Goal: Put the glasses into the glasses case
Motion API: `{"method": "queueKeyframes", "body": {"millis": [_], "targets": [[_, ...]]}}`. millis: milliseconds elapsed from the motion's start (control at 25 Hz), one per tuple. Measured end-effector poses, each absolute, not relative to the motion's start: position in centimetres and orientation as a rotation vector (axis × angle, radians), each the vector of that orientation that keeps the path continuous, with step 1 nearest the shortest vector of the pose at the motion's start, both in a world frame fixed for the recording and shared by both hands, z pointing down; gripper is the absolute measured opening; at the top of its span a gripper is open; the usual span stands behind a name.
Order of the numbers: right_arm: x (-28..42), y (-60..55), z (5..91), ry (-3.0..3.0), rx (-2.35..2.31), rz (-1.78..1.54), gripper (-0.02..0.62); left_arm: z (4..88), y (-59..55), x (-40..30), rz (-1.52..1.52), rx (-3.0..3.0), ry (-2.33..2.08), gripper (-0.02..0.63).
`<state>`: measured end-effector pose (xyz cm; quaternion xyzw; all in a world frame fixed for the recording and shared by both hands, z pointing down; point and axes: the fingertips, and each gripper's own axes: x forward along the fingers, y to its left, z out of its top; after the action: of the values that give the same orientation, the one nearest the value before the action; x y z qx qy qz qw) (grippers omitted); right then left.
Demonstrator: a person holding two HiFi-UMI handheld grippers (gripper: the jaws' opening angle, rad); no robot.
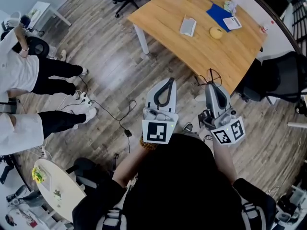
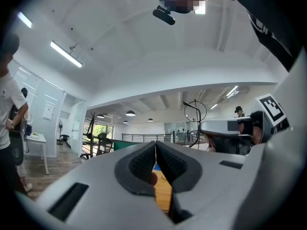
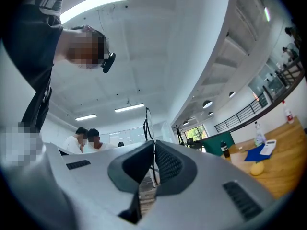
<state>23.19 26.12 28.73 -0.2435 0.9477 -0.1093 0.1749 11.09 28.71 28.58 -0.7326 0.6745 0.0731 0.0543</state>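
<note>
While the person stands short of the table [image 1: 201, 51], both grippers are held out side by side above the wooden floor [image 1: 110, 61], each tilted slightly upward

Left gripper [image 1: 169, 82]: jaws together, ribbed pads meeting along one line. Nothing sits between them in the left gripper view.

Right gripper [image 1: 211, 86]: jaws clamped on the glasses [image 1: 209, 77]. These have a thin black wire frame. In the right gripper view one thin black wire of the frame runs down between the pads and rises above the tips. In the left gripper view a round rim stands up ahead of the right gripper.

Glasses position: in the air beyond the right gripper's tips, near the table's near edge and not touching the tabletop.

Glasses case [image 1: 188, 26]: a grey oblong lying flat on the tabletop, well apart from the glasses. Cannot tell whether it is open or closed.

Also on the table: a yellow object [image 1: 216, 32] just right of the case and a blue cloth [image 1: 218, 13] beyond it.

Two people in white tops [image 1: 19, 73] stand at the left edge of the head view, well away from the table
</note>
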Motion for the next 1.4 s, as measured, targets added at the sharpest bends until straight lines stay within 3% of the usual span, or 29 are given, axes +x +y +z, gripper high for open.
{"method": "queueKeyframes", "body": {"millis": [1400], "targets": [[15.9,18.1,30.2,2.709,-0.694,-0.3,0.015,29.8,21.1,5.2,0.172,-2.236,2.054,0.023]]}}
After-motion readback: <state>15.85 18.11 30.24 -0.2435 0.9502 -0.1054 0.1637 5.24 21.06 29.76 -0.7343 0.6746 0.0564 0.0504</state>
